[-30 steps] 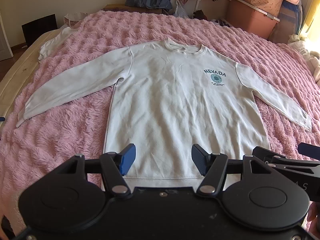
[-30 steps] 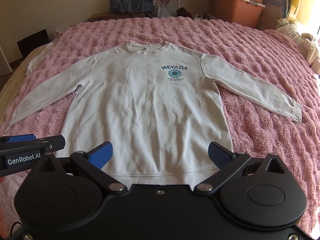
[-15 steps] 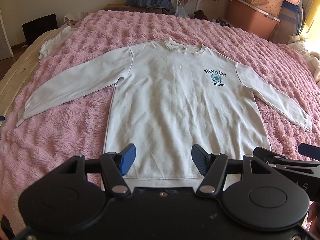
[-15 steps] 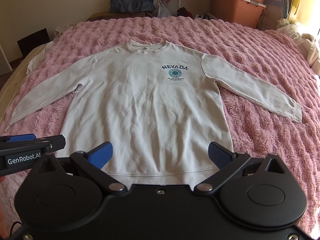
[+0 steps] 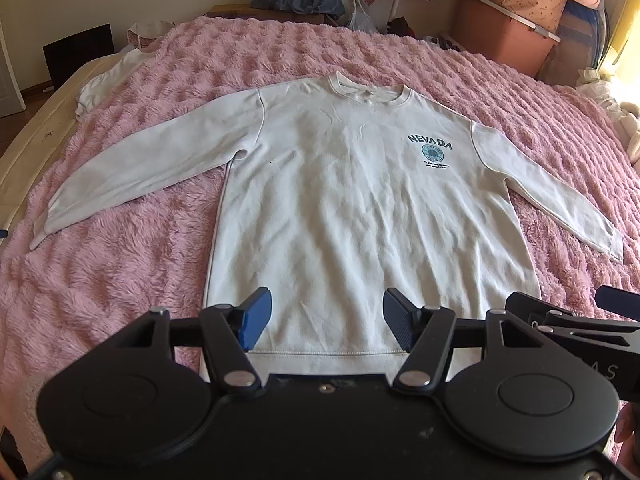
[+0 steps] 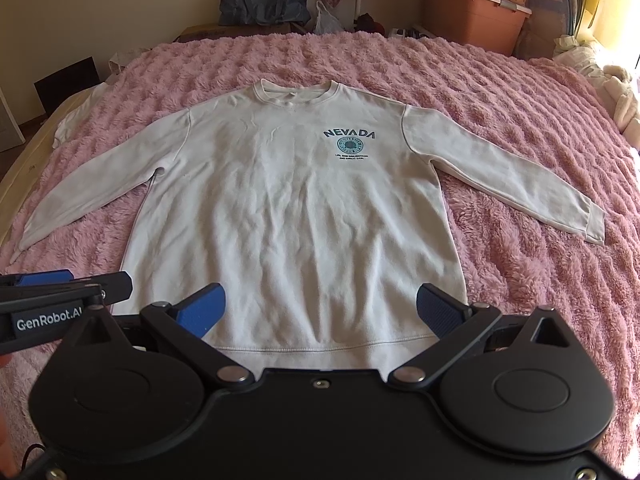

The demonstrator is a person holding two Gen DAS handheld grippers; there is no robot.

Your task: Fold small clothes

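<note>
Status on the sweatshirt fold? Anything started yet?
Done: the white sweatshirt lies flat, front up, sleeves spread on the pink blanket. In hand: nothing; the left gripper and right gripper hover near the hem, jaws open and empty. Left: every fold; no sleeve or side is turned in yet.

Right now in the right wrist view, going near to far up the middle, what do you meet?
Open right gripper → white sweatshirt's ribbed hem → teal NEVADA print → ribbed collar → fluffy pink blanket → dark blue bag.
</note>
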